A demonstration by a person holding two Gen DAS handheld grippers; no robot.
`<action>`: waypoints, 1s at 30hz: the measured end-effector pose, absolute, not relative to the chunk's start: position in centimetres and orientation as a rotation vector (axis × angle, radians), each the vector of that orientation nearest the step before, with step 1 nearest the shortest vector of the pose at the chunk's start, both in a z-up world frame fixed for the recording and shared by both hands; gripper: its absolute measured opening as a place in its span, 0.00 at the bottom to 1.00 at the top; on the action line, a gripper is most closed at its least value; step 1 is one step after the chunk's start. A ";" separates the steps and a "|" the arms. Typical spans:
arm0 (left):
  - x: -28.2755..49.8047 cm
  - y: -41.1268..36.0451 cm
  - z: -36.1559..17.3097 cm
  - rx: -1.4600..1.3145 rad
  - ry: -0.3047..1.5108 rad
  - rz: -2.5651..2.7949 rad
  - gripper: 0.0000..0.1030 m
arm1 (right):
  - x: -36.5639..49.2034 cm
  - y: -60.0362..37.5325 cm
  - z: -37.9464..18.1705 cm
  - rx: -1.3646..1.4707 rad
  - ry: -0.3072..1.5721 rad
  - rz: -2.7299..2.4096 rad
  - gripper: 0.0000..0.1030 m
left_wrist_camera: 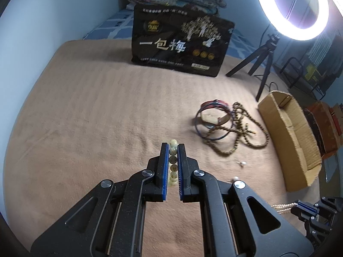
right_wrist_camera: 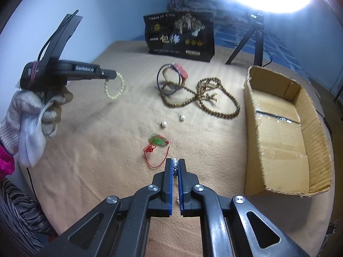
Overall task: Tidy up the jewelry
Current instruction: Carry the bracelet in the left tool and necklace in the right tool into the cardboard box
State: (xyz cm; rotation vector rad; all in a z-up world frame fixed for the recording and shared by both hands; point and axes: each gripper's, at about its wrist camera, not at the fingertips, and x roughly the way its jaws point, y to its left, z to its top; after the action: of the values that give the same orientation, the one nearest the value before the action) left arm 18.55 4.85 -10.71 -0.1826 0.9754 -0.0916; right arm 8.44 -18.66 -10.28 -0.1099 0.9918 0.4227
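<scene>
Jewelry is lying scattered on a tan blanket [right_wrist_camera: 90, 141] spread over a bed, and two pieces are already being carried. The left tongs [left_wrist_camera: 173, 147] are clamping a pale bead bracelet [left_wrist_camera: 173, 160]; the left wrist view is showing only a column of its beads between the blue pads, while the right wrist view is showing the whole loop [right_wrist_camera: 114, 87] hanging off the tongs [right_wrist_camera: 114, 75] above the blanket at far left, with a gloved hand [right_wrist_camera: 40, 111] gripping the handle. The right tongs [right_wrist_camera: 175, 164] are closing narrowly on a string of small pearly beads [right_wrist_camera: 175, 167]; in the left wrist view these tongs [left_wrist_camera: 305, 208] are peeking in at the near right corner with a pearl strand [left_wrist_camera: 283, 207] trailing from them.

A brown bead necklace [right_wrist_camera: 214, 105] is coiling in the middle, touching thin bangles [right_wrist_camera: 168, 79] and a red-banded piece just left of it. Two loose pearl earrings [right_wrist_camera: 164, 124] are sitting nearer. A green pendant on red cord [right_wrist_camera: 158, 142] is appearing only in the right wrist view, just beyond the right tongs. An open cardboard box [right_wrist_camera: 317, 145] is standing at the right. A black printed bag [left_wrist_camera: 182, 40] is standing at the far side, with a ring light [left_wrist_camera: 293, 10] on a tripod to its right.
</scene>
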 end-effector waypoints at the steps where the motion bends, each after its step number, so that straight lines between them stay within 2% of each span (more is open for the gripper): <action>1: 18.3 4.6 -10.4 -0.188 0.971 -0.100 0.05 | 8.4 -18.8 -9.9 -0.106 0.982 0.421 0.01; 16: 16.0 -1.5 -5.8 -0.198 0.891 -0.241 0.05 | 7.6 -23.9 -5.1 -0.020 0.852 0.350 0.01; 30: 16.8 -9.1 -4.8 -0.186 0.878 -0.356 0.05 | 8.9 -31.3 -1.7 0.066 0.758 0.190 0.01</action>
State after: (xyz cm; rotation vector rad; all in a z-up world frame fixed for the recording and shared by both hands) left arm 16.79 -9.09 -4.78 -0.1858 0.8780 -0.3565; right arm 8.91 -31.31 -1.72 0.0663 0.7582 0.1901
